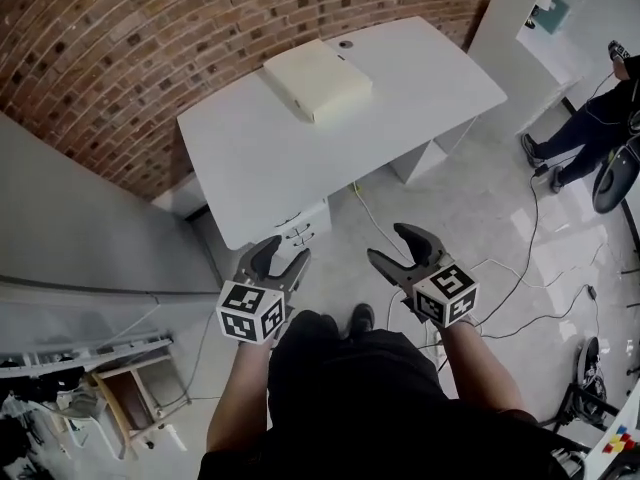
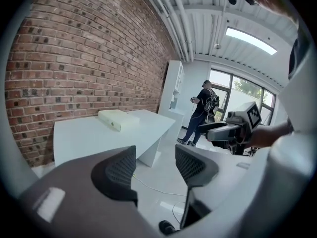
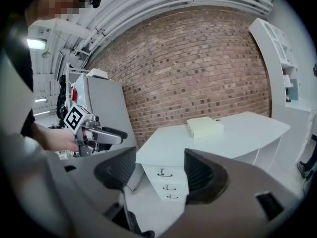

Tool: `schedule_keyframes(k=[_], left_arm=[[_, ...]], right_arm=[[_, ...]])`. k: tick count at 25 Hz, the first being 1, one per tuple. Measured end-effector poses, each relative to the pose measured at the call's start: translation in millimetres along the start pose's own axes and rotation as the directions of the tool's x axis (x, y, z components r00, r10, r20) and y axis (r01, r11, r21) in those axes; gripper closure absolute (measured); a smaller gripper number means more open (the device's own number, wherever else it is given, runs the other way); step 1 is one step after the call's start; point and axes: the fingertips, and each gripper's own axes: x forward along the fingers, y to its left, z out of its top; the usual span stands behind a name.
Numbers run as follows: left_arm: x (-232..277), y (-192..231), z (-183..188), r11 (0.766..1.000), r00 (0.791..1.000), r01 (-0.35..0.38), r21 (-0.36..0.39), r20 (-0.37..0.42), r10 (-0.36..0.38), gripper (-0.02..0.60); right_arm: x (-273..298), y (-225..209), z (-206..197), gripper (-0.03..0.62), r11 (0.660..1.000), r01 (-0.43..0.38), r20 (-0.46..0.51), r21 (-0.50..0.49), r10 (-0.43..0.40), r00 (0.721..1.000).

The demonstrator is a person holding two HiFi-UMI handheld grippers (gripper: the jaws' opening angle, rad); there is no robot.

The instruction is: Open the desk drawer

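While held above the floor (image 1: pixel 470 213), well short of the white worktop (image 1: pixel 410 93), the left hand-held gripper (image 1: pixel 285 251) and the right hand-held gripper (image 1: pixel 387 245) are seen spread, with nothing between the jaws. Three shut drawers (image 1: pixel 303 230) are stacked under the worktop's near end; a cream box (image 1: pixel 317 79) is laid on top.

The room is brightly and evenly lit. Daylight is admitted through a window (image 2: pixel 237 86), and a ceiling light (image 2: pixel 250 39) is seen glowing. Soft glare is thrown on the glossy floor (image 1: pixel 490 218); a faint shadow is cast beneath the desk (image 1: pixel 250 158). The brick wall (image 1: pixel 150 48) is bowed by fisheye distortion, and both gripper views are ringed with dark vignetting.
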Motion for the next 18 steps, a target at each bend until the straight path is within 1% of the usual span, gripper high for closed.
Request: schedule_keyframes(k=[3, 6, 10, 13, 16, 18], left_arm=[[20.0, -14.9, -15.1, 1.000, 0.999, 0.018, -0.008, -0.046, -0.018, 0.327], [37.8, -20.4, -33.4, 0.999, 0.995, 0.036, -0.028, -0.097, -0.038, 0.327], [64.0, -10.4, -53.1, 0.997, 0.986, 0.056, -0.054, -0.155, -0.064, 0.327], [82.7, 1.1, -69.5, 0.997, 0.981, 0.060, -0.052, -0.183, -0.069, 0.327], [101.0, 11.2, -97.2, 0.997, 0.974, 0.051, -0.064, -0.219, -0.064, 0.328], [116.6, 22.6, -117.0, 0.997, 0.968, 0.041, -0.059, -0.244, -0.054, 0.329]], right_arm=[[3.8, -16.6, -13.0, 0.315, 1.000, -0.004, -0.020, 0.029, 0.005, 1.000], [3.7, -26.6, -26.9, 0.313, 0.997, -0.005, -0.039, 0.073, 0.008, 0.999], [18.6, -41.1, -47.7, 0.313, 0.992, 0.007, -0.085, 0.125, 0.004, 0.996], [37.0, -47.2, -62.5, 0.314, 0.993, 0.004, -0.117, 0.118, 0.010, 0.993], [52.4, -57.9, -78.6, 0.314, 0.993, 0.017, -0.137, 0.118, 0.000, 0.991], [65.0, -66.9, -89.4, 0.314, 0.991, 0.027, -0.138, 0.128, -0.009, 0.990]])
